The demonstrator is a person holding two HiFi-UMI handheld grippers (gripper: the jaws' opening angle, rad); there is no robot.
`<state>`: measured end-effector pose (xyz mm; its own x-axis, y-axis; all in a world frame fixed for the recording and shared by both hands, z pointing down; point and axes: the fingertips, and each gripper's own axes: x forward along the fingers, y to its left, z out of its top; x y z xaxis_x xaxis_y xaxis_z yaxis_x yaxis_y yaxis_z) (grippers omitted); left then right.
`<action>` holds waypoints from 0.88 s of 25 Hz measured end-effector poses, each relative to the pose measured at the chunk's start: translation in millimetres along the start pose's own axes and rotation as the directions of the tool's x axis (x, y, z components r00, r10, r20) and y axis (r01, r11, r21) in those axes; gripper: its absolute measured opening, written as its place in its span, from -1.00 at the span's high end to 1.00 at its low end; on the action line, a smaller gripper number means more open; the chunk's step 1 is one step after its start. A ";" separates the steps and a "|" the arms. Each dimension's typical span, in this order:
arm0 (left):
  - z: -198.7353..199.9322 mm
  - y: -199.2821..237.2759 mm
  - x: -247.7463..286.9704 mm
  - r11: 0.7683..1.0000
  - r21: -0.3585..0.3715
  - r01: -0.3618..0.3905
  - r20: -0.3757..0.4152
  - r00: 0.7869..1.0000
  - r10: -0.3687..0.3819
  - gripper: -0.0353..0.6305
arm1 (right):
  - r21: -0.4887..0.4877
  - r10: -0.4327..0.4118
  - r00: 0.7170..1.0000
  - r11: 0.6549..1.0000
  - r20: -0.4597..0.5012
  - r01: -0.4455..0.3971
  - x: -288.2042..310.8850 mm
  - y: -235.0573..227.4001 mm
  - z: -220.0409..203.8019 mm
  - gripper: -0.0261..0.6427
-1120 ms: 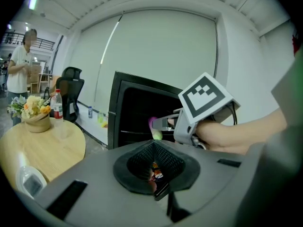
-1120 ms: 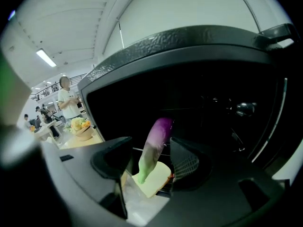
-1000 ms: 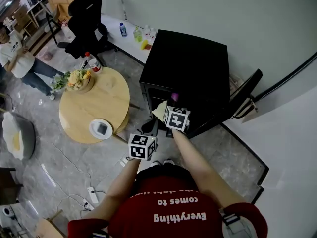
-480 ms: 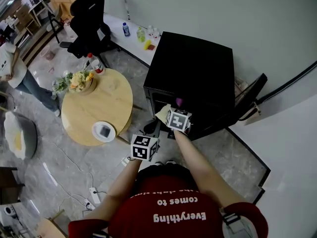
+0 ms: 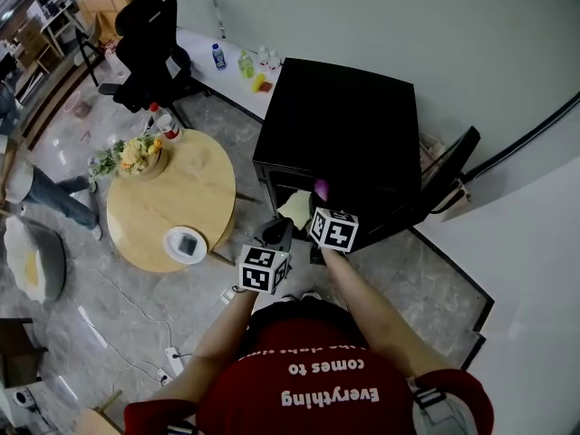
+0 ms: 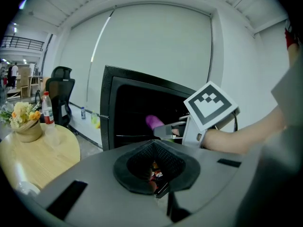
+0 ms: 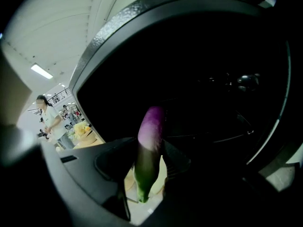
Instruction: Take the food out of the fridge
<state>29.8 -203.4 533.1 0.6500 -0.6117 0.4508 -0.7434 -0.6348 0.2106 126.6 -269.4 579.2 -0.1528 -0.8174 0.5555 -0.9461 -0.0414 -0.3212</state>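
A small black fridge [image 5: 349,107] stands open, its door [image 5: 450,172] swung out to the right. My right gripper [image 5: 320,203] is at the fridge's mouth. A purple eggplant [image 5: 319,188] with a green stem end stands between its jaws, which have just been closing onto it. In the right gripper view the eggplant [image 7: 150,131] rises upright from the right gripper [image 7: 149,162], with a pad against each side. The left gripper view shows the eggplant [image 6: 154,122] just inside the opening. My left gripper [image 5: 276,236] hangs shut and empty, lower left of the fridge. A pale yellow item [image 5: 295,209] lies on the fridge floor.
A round wooden table [image 5: 195,184] at the left carries a flower basket [image 5: 136,154], a bottle [image 5: 163,120] and a white plate [image 5: 184,241]. Behind it are a black office chair [image 5: 149,39] and a white ledge with bottles [image 5: 237,62]. A person [image 5: 41,193] walks at the far left.
My right gripper has rolled and drawn back slightly from the fridge, and its jaws have closed in on the eggplant. The left gripper has kept its place. The person at the left has walked on.
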 end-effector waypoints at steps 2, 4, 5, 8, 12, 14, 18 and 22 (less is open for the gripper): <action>-0.9 -4.0 -0.6 1.000 0.009 0.011 -0.003 1.000 -0.011 0.88 | 0.000 0.023 1.000 1.000 -0.002 -0.023 -10.4 0.8 -6.7 0.39; -2.1 -7.5 -1.4 1.000 0.007 0.021 -0.004 1.000 -0.021 0.88 | 0.025 0.046 0.999 0.999 0.006 -0.046 -21.9 0.5 -12.2 0.39; -3.6 -8.5 -1.5 1.000 0.007 0.023 -0.007 1.000 -0.023 0.88 | 0.042 0.055 0.998 0.998 0.011 -0.056 -27.3 -0.1 -14.7 0.39; -9.7 -11.6 -1.8 0.999 0.022 0.027 -0.014 1.000 -0.026 0.88 | 0.072 0.073 0.997 0.995 0.018 -0.074 -41.3 -2.0 -24.6 0.39; -23.0 -20.8 -7.1 0.999 0.044 0.032 -0.027 0.999 -0.031 0.88 | 0.071 0.089 0.996 0.994 0.000 -0.088 -60.2 -1.8 -46.0 0.39; -32.1 -23.9 -11.5 0.999 0.027 0.034 -0.034 0.999 -0.033 0.88 | 0.054 0.090 0.996 0.995 -0.008 -0.090 -68.8 -0.8 -56.7 0.39; -50.9 -27.3 -24.2 1.000 -0.003 0.028 -0.041 0.999 -0.028 0.88 | 0.017 0.092 0.996 0.996 -0.004 -0.092 -82.3 4.5 -72.7 0.39; -63.4 -19.7 -38.1 0.999 -0.040 -0.001 -0.034 0.999 -0.001 0.88 | -0.021 0.117 0.993 0.993 -0.017 -0.118 -82.1 20.2 -83.0 0.39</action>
<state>9.7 -137.6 566.8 0.6449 -0.5949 0.4798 -0.7496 -0.6149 0.2451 96.3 -155.4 590.8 -0.2675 -0.8068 0.5269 -0.9273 0.0668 -0.3684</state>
